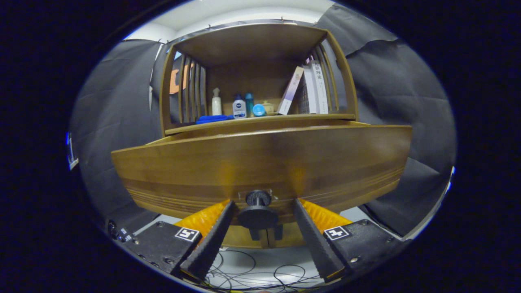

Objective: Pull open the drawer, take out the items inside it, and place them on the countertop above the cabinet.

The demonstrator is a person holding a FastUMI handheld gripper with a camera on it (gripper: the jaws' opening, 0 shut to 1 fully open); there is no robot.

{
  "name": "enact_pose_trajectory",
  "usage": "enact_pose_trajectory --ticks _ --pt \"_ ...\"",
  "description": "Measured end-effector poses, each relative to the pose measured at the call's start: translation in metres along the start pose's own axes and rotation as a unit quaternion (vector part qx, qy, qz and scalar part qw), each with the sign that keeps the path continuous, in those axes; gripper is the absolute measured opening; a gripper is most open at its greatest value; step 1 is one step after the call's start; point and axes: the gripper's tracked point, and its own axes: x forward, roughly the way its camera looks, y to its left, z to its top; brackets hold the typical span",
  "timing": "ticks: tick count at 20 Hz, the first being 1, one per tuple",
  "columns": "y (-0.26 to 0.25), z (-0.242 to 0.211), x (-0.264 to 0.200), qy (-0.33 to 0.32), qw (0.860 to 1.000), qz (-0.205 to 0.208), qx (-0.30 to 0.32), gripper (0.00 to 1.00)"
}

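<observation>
Brown drawer [260,162], black knob [258,211]

I see black cloth walls [390,93] draped behind a wooden shelf unit [252,44], a pale floor [260,260] strewn with thin cables [264,276], and a bright ceiling [244,12].

1. Light comes from above, where the ceiling [244,14] shows bright and washed out.
2. The drawer front [260,162] carries a soft sheen and two orange glows, cast just above the gripper [263,208], whose spread fingers flank the knob [258,211] without touching.
3. The shelf [260,73] interior is dim and shadowed.
4. Fisheye distortion bows the drawer front strongly, and detail softens toward the rim.
</observation>
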Motion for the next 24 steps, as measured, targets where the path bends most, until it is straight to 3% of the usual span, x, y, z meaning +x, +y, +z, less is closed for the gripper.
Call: enact_pose_trajectory --ticks 19,24 --pt "0.004 0.047 0.143 0.012 0.999 -0.022 -0.034 0.97" --pt "0.006 0.05 0.156 0.019 0.999 -0.031 -0.034 0.97"
